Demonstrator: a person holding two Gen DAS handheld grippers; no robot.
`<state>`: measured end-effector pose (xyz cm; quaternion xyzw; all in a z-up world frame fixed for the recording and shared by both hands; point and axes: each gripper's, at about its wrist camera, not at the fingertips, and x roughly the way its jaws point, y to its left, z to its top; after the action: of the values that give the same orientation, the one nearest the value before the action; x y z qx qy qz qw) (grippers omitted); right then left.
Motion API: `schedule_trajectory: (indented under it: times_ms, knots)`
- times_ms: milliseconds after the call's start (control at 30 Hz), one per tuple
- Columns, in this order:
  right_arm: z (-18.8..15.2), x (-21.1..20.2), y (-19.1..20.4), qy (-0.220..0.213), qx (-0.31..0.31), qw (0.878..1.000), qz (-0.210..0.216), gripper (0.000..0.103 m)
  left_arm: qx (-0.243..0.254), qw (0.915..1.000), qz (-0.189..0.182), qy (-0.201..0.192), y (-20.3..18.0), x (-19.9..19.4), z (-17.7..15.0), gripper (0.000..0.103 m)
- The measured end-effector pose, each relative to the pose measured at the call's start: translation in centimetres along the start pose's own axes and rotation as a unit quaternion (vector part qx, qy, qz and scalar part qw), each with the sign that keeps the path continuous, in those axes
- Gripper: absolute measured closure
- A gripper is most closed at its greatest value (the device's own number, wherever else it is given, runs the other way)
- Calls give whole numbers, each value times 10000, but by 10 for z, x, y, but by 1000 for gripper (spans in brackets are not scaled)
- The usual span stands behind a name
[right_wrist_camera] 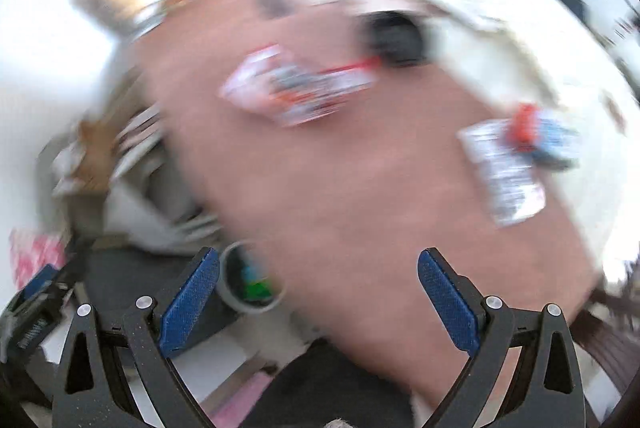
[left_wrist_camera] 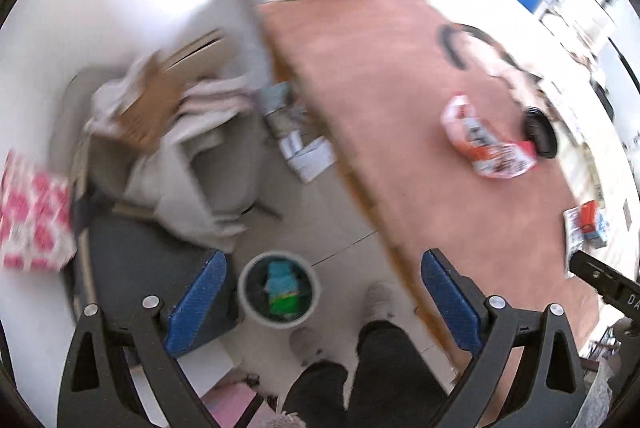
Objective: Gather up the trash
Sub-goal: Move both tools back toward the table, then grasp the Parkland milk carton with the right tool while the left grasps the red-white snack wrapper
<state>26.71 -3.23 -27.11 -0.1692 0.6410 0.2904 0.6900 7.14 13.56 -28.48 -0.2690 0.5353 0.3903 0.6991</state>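
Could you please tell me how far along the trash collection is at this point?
Some is done: the bin on the floor already holds blue and green wrappers. Nothing is in hand; the left gripper and right gripper are both open and empty. Left to collect: the red and white wrapper on the table and a white packet near its edge.
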Motion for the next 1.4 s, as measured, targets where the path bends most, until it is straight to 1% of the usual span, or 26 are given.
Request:
schedule_trajectory:
  times_ms: [33,100,233,333,400,500,567,600,633,700,767,800,833,867,933,967,1000,1033,1067,1100,1133,1167,1233,1300,1333,1400]
  knots:
    - [11,0,-32,5,285,9996,-91,2,76,9999,-81,33,-16,6,11,3]
    - [28,4,-81,76,790,9965,-263,2,168,9993,-293,157,-50,23,32,3]
    - [50,16,-177,143,1808,9827,-375,2,239,9978,-475,401,-99,60,60,4]
    - [60,31,-218,193,2300,9724,-330,2,135,9953,-629,717,-119,96,77,4]
    - [65,42,-232,218,2496,9678,-258,2,48,9938,-705,856,-127,114,86,4]
    - [72,55,-241,239,2571,9657,-272,2,-4,9930,-706,942,-134,140,97,4]
    - [75,67,-240,281,2562,9658,-283,2,29,9927,-743,947,-139,155,103,8]
    - [76,71,-239,301,2548,9660,-304,2,34,9923,-765,970,-139,162,104,10]
    - [78,76,-239,295,2537,9665,-235,0,28,9918,-808,993,-141,167,106,12]
    - [83,81,-237,252,2520,9673,-118,0,15,9912,-876,996,-145,174,109,19]
    - [92,85,-231,249,2409,9701,-178,0,81,9929,-821,854,-149,173,111,24]
    - [96,88,-227,279,2354,9713,-219,0,140,9935,-816,787,-151,172,111,30]
    - [101,91,-222,304,2293,9726,-222,0,175,9936,-853,722,-153,169,110,44]
    - [105,93,-218,305,2246,9737,-213,0,208,9933,-916,676,-156,166,111,49]
    - [109,98,-212,364,2102,9765,-310,0,344,9944,-813,585,-161,161,111,59]
    - [110,101,-209,412,2050,9772,-381,0,391,9949,-780,516,-163,159,112,60]
    - [111,106,-207,483,2008,9773,-479,0,404,9951,-758,482,-164,157,114,64]
    - [116,112,-204,505,2008,9770,-499,0,414,9955,-734,442,-164,155,114,70]
    - [116,113,-203,503,2025,9767,-503,0,415,9956,-761,356,-164,149,113,74]
    - [116,114,-203,471,2045,9763,-522,1,412,9957,-770,296,-162,144,113,79]
    - [116,115,-203,423,2044,9766,-527,7,421,9958,-776,242,-160,140,114,81]
    - [115,114,-205,377,2053,9765,-529,7,447,9960,-758,171,-159,134,116,90]
    - [110,108,-210,296,2037,9770,-553,7,480,9956,-802,87,-157,126,119,96]
    - [110,104,-211,229,2070,9769,-484,7,533,9952,-815,18,-157,117,124,99]
    - [110,100,-210,206,2059,9772,-481,7,549,9951,-817,-17,-160,116,125,102]
    - [111,100,-212,152,2072,9772,-445,7,575,9950,-813,-88,-157,112,129,103]
